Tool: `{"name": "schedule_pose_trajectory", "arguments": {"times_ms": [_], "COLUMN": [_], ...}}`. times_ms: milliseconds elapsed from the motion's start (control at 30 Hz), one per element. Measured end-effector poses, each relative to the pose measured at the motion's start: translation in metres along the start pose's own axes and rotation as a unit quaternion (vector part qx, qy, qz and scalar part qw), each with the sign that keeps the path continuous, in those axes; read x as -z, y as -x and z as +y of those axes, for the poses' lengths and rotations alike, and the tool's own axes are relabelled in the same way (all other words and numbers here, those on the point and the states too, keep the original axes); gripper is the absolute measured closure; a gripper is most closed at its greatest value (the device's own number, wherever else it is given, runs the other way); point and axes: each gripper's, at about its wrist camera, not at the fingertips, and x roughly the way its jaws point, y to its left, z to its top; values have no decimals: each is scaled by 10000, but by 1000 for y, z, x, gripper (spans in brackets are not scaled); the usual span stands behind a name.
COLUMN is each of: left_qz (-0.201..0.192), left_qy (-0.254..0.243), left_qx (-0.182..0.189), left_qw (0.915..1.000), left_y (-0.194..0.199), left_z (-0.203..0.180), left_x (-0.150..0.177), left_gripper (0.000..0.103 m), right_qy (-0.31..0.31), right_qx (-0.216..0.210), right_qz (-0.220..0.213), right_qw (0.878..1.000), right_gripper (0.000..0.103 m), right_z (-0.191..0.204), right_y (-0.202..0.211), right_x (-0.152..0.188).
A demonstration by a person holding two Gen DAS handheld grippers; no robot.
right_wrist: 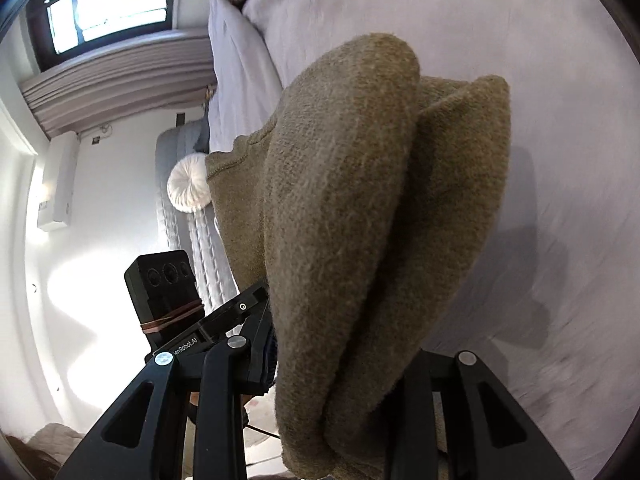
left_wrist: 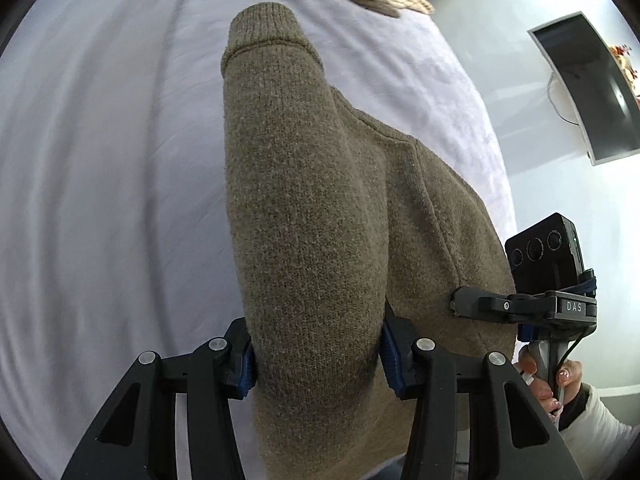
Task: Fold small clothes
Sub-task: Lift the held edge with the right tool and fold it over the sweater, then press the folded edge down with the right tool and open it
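1. Left wrist view: the left gripper [left_wrist: 318,354] has its blue-padded fingers [left_wrist: 390,354] pressed against both sides of a thick bunch of the olive-brown knitted wool sweater [left_wrist: 304,208]. The jaws stand part-way apart, clamped on the fabric.

2. Same view: a sleeve with a ribbed cuff [left_wrist: 264,28] hangs forward from the grip over the pale lilac bed cover [left_wrist: 100,168]. The body of the garment spreads towards the right gripper [left_wrist: 454,302], whose tip is sunk into the knit beside the seam. A hand [left_wrist: 548,376] holds its handle.

3. Right wrist view: the right gripper [right_wrist: 340,364] has two rounded folds of the sweater [right_wrist: 360,208] draped over and between its fingers. The pads are hidden by the cloth. Judged from the bunching at the tip, the jaws are closed on the fabric.

4. Location: the sweater is held between both grippers above the bed cover [right_wrist: 540,100], largely clear of it. Whether any part touches the cover cannot be told.

5. Step in hand, as judged: a lift and carry with both grippers, preparatory to laying the garment flat or bringing one half over the other.

6. Next move calls for: both grips kept firm, the two grippers travelling together, then a lowering onto the cover with the sleeve falling straight, not trapped beneath.

7. Risk: the heavy knit may slip from the bulky left grip.
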Motion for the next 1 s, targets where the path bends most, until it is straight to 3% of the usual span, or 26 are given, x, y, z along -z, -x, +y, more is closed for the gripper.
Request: {"name": "schedule_pose_trajectory", "arguments": {"times_ms": [133,267,367,400,500,533,633,767,833,867,900,1000], "left_qz": [89,309,209,98,-183,-271,-473,-456,-355,-299,-278,-312], "left_qy": [175,423,541,594,656,686,805,788,630,594,594,612], "left_qx": [-277,-540,-601,-537,-659,-771,-1043,-1137,-1397,-1551,-1596,-1682], "left_qw": [9994,9972,9965,9967,9955,9943,9902,9893,9875,9857,9850,9834], "left_y": [4,-8,-3,4,21,25,31,19,3,-5,-3,-7], "left_z": [26,49,59,61,68,71,79,78,71,70,73,64], "left_x": [33,58,69,70,72,71,67,59,55,54,56,50], "left_gripper": [53,53,53,53,53,53,53,53,53,53,53,53], "right_qy": [-59,34,229,288,631,698,674,425,224,144,123,1004], "right_qx": [199,1093,1690,1876,3031,3220,2980,2551,2315,2297,2345,2863], "right_qz": [283,416,257,209,-182,-360,-838,-745,-577,-507,-470,-588], "right_qw": [9994,9931,9850,9816,9507,9435,9485,9631,9709,9718,9709,9511], "right_gripper": [69,67,59,51,47,47,47,47,56,77,91,95], "right_z": [-4,-8,0,3,19,24,29,17,6,2,-1,33], "right_y": [-38,-62,-52,-48,-24,-15,13,7,-10,-17,-21,-28], "right_x": [14,17,15,15,19,21,25,14,7,5,12,19]}}
